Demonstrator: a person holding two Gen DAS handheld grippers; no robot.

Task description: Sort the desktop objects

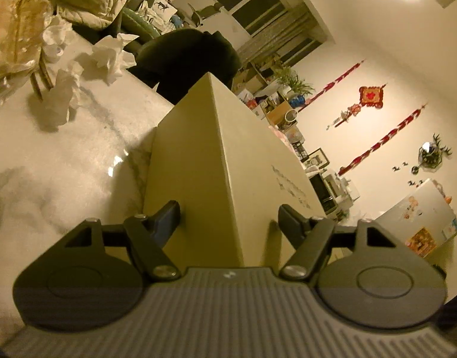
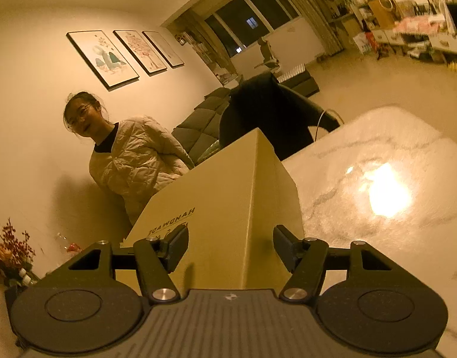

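Observation:
A tan cardboard box (image 1: pixel 198 149) with printed lettering fills the middle of both wrist views, over the white marble table (image 1: pixel 64 164). My left gripper (image 1: pixel 229 219) straddles one vertical corner of it, a pad pressed on each adjoining face. My right gripper (image 2: pixel 231 247) is shut the same way on another corner of the box (image 2: pixel 228 185), beside the lettering. The box's underside is hidden, so I cannot tell whether it rests on the table (image 2: pixel 377 164) or hangs just above it.
Crumpled white tissues (image 1: pixel 112 56) and crinkled plastic bags (image 1: pixel 13 38) lie on the table's far left. A dark chair (image 1: pixel 192 56) stands behind the box. A person in a pale quilted jacket (image 2: pixel 135 161) stands beyond it. Dried flowers (image 2: pixel 7 253) sit at the left edge.

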